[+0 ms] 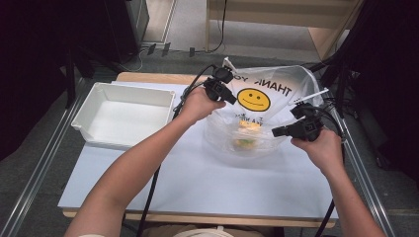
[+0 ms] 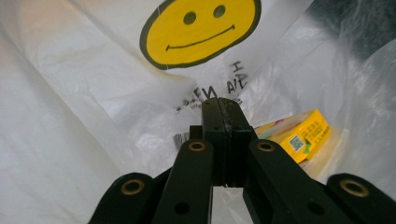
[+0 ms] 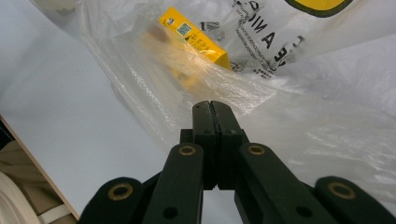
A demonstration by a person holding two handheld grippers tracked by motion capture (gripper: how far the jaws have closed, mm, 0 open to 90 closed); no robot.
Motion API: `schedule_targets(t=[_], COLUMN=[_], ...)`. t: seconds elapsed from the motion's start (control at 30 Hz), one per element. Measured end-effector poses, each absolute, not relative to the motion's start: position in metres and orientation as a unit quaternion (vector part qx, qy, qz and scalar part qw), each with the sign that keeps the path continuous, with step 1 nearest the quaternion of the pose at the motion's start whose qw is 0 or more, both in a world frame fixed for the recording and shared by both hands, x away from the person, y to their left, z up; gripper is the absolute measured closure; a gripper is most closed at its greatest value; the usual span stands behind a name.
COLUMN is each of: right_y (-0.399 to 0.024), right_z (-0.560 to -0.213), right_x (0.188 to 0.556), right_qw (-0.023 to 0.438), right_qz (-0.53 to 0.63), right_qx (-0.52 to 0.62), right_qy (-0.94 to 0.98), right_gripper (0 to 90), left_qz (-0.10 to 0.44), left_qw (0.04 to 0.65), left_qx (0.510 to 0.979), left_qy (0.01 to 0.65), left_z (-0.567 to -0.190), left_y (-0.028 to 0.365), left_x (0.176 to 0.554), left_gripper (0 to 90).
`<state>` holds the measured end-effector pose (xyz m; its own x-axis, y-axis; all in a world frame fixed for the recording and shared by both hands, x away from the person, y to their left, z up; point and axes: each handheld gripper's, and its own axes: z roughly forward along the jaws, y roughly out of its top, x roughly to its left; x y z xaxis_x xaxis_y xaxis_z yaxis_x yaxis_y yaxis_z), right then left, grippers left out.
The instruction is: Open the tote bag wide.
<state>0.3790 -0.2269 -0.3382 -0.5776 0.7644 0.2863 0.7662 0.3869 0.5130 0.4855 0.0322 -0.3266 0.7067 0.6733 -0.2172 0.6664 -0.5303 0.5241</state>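
The plastic bag (image 1: 267, 106), white and translucent with a yellow smiley face (image 1: 253, 99) and black lettering printed on it, stands on the white counter (image 1: 197, 177) toward its far right part. Its upper portion is raised; its lower portion bulges on the counter surface. Inside, near the bottom, lies a yellow box (image 1: 248, 127); a second item below it is too blurred to identify.

The left tongs (image 1: 228, 97) are at the bag's upper left edge, beside the smiley face. In the left gripper view the jaws are pressed together; whether bag film is caught between them cannot be told. That view looks into the bag, with the yellow box (image 2: 299, 135) at lower right.

The right tongs (image 1: 276, 131) are at the bag's right side, low, near the bulging part. In the right gripper view the jaws are pressed together, their tips at the crinkled film of the bag (image 3: 303, 126); a pinch on the film cannot be confirmed. The yellow box (image 3: 196, 39) shows through the plastic beyond them.

A white tray (image 1: 123, 114) sits at the counter's left, well apart from the bag.
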Motion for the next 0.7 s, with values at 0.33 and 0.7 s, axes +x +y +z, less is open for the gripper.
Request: schedule_targets(t=[0.33,0.7], right_y=[-0.221,-0.188], right_z=[-0.318,-0.295], right_x=[0.383,0.425], right_qw=[-0.008,-0.020], right_qz=[-0.322,-0.323], right_qx=[-0.449,-0.441], right_qy=[-0.834,-0.837], right_gripper=[90.0,90.0], left_qz=[0.002,-0.001], left_qw=[0.289,0.296], left_qx=[0.878,0.874], left_qy=[0.382,0.385], left_z=[-0.334,-0.333], left_y=[0.031,0.030], left_x=[0.481,0.481], left_gripper=[90.0,90.0])
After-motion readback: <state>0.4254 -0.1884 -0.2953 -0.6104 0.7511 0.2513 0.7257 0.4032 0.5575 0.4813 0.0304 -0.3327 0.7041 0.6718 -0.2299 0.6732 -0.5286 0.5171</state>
